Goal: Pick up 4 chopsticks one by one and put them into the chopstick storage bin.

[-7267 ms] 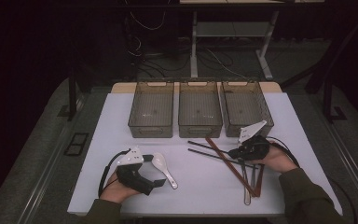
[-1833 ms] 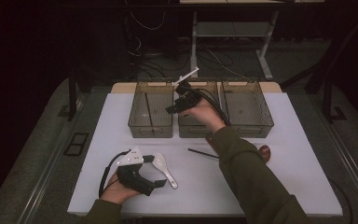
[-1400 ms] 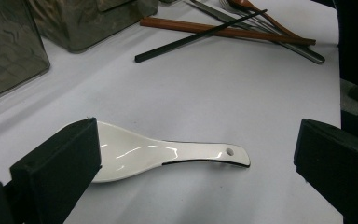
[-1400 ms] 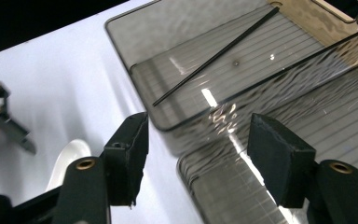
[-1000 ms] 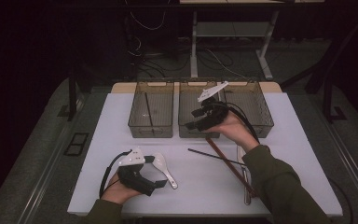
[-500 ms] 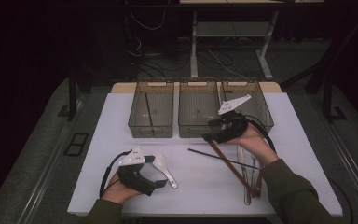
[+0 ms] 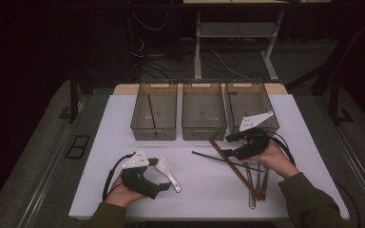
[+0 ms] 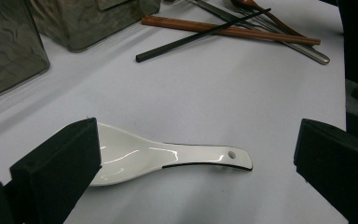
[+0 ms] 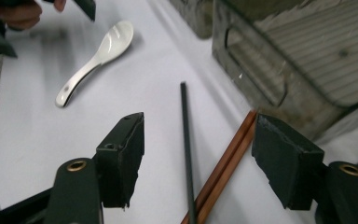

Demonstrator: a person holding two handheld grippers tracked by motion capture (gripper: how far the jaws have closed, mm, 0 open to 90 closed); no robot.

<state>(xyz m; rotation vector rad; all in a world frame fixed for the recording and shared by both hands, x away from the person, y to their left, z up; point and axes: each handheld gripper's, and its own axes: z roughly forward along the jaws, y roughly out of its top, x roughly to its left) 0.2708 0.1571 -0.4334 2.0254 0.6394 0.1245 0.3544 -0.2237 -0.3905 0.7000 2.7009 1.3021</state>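
Right tongs [image 7: 230,145] back from the bins, now open over the black chopstick [image 9: 185,154]; left tongs [image 8: 193,154] open around the spoon [image 8: 158,156]. Next: close on the chopstick.

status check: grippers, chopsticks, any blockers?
Right gripper open over black chopstick and brown chopsticks. Left gripper open around white spoon. Nothing in the way.

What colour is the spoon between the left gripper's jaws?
White spoon, clearest in the left gripper view.

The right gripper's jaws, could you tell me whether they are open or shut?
Open. The right gripper has its jaws spread wide apart, with the black chopstick and the brown chopsticks lying on the table between them, ungripped.
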